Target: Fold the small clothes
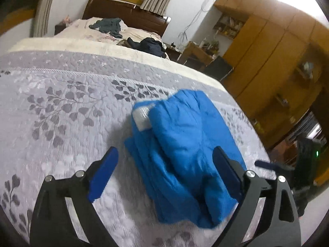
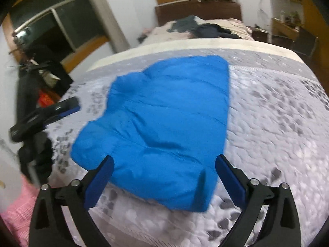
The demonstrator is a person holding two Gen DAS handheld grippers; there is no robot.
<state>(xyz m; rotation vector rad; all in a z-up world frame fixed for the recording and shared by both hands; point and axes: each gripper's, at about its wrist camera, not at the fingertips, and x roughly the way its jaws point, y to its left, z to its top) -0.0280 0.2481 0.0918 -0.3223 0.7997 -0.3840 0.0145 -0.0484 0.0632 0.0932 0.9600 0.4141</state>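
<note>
One blue garment lies on the bed's grey leaf-patterned quilt, already gathered into a compact, layered bundle. In the left wrist view it sits from centre toward 5 o'clock, with a white label or tag showing at its 11 o'clock corner. In the right wrist view the same garment fills the middle of the frame, its straight edge running along the 3 o'clock side and a lumpier, uneven outline on the 9 o'clock side.

It looks light, soft and limp, probably a knit or fleece. It should drape and sag when lifted and slide little on the quilted cover. I would take hold at a corner or along the straight folded edge, pinching all layers together so that the stack does not peel apart.

Both sets of tongs stand wide apart and hold nothing. The left tongs hover with the finger at 3 o'clock over the bundle's near edge and the other over bare quilt; whether any pad touches cloth I cannot tell. The right tongs straddle the garment's near end, apparently just above it. The left tongs also appear at 9 o'clock in the right wrist view, beside the bed's edge.

Other dark clothes lie far off toward 12 o'clock.
</note>
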